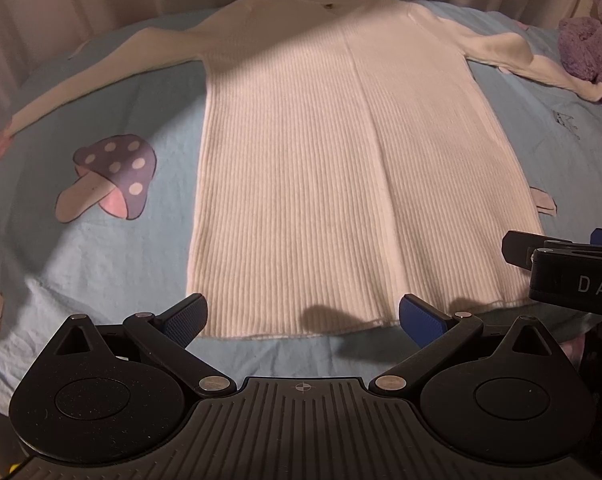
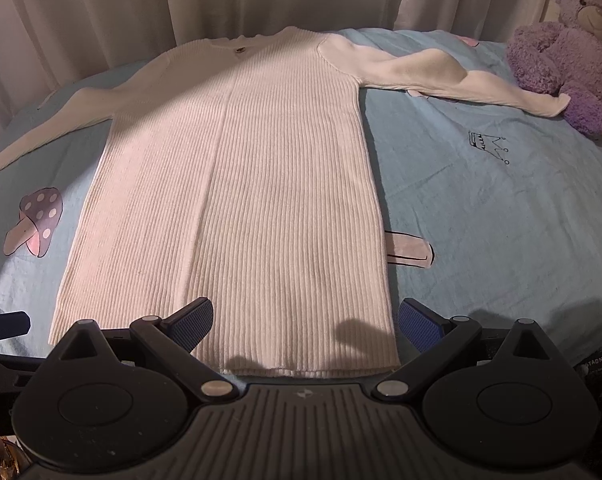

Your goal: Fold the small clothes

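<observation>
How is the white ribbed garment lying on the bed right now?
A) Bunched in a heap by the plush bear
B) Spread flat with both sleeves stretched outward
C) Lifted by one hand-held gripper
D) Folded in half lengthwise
B: the white ribbed garment lies flat on the blue sheet, one sleeve reaching toward the purple plush bear, the other out to the opposite side.

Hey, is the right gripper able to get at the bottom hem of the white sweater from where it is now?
Probably yes. The right gripper is open just above the sweater's hem, with nothing between them; the purple teddy bear sits far off.
</observation>
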A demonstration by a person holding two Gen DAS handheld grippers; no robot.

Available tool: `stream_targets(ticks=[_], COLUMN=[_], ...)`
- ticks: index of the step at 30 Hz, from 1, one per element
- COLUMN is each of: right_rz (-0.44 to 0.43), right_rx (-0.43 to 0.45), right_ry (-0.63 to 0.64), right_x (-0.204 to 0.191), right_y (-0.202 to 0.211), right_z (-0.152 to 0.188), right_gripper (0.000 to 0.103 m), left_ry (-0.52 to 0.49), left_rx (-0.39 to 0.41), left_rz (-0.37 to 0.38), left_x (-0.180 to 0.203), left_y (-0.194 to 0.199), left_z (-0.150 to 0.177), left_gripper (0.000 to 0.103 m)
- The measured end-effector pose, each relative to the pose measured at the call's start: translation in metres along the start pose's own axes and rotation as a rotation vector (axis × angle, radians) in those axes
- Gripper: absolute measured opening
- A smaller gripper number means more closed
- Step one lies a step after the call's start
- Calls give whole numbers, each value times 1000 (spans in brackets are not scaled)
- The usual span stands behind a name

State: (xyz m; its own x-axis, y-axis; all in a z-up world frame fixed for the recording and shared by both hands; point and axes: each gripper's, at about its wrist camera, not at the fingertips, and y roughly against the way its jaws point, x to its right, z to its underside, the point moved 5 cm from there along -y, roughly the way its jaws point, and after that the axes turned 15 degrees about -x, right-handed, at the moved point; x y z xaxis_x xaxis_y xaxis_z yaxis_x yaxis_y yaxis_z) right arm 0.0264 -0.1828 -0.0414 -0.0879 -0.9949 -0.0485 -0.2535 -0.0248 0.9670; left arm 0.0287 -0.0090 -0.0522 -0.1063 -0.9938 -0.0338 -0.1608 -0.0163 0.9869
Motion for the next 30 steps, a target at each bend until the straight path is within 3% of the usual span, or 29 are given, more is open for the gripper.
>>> stream_targets(ticks=[30], right_rz=[-10], right_rx=[-5], right_ry=[-7], right_x=[0], right_y=[-2], right_z=[-1], right_gripper=[99], left_ry=[2], left_rx=[-14], left_rz=[0], left_x=[3], left_y=[-2], left_z=[0], left_gripper=[103])
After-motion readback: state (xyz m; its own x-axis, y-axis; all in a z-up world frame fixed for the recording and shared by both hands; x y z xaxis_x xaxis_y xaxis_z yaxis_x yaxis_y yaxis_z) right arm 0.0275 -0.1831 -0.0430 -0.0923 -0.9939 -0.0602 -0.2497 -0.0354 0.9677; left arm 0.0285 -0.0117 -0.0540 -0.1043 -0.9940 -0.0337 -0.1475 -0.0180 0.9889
